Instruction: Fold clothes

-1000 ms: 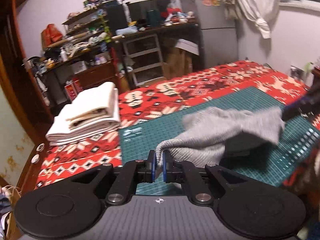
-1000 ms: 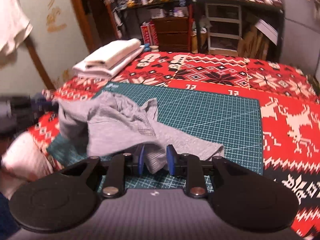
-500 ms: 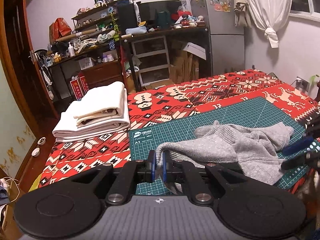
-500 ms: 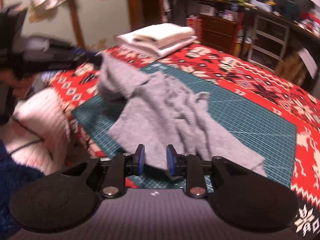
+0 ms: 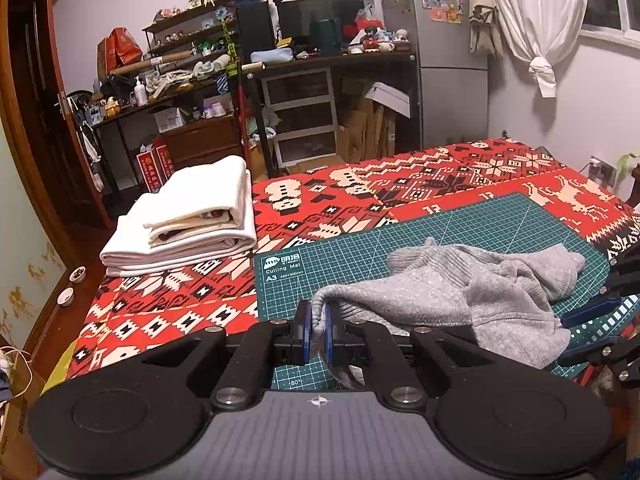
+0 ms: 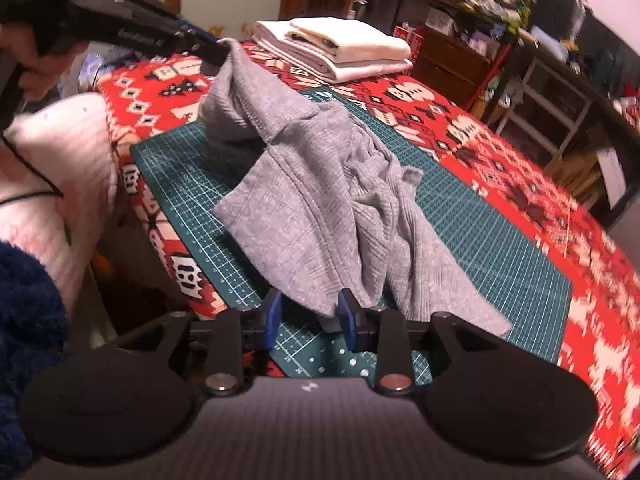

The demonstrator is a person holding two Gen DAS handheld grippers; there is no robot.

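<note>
**Inspector:** Left wrist view first. What did the left gripper have?

**Assistant:** Its blue pads were drawn nearly together on a rolled edge of the grey knit garment. The cloth ran from that pinch out to the right, crumpled, across the green cutting mat.

**Inspector:** And the mat's position?

**Assistant:** It lay on the red patterned blanket. A stack of folded cream cloths sat on the blanket to the left of the mat, apart from it.

**Inspector:** Right wrist view?

**Assistant:** The right gripper stood with its fingers plainly apart. A lower edge of the grey knit garment hung between them, but the pads were not pressed on it; I could not tell whether either pad touched the cloth.

**Inspector:** Was the garment flat?

**Assistant:** No. One corner was lifted at upper left, where the left gripper pinched it above the blanket. The rest draped down onto the green cutting mat in loose folds. The frame was somewhat blurred towards its right edge.
</note>
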